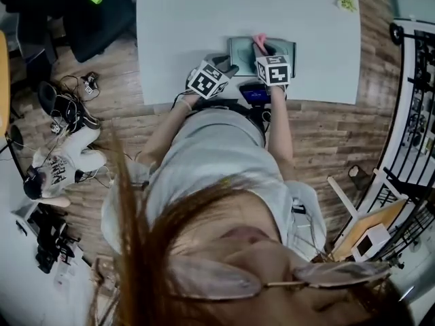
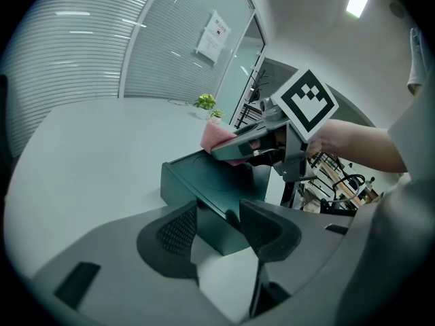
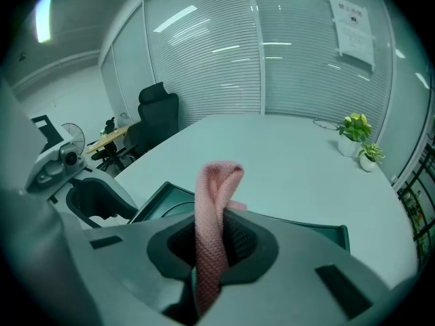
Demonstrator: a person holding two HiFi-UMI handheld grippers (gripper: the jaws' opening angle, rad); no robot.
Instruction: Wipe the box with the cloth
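At the front edge of the surface [image 1: 204, 19] sat the box [image 2: 204, 182], its near corner clamped in my left hand-held gripper [image 2: 219, 226]. My right hand-held gripper [image 3: 212, 246] pinched the pink cloth [image 3: 216, 202] above the box. I judged it best to press the cloth flat, stroke slowly, and keep the box braced.

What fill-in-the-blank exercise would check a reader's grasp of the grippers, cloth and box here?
1. The cloth pinched in the right gripper is ____ in colour.
2. The left gripper is shut on the dark green box, which rests on a pale ____.
3. At the far side of the table stand two small potted ____.

Missing words: pink; table; plants.
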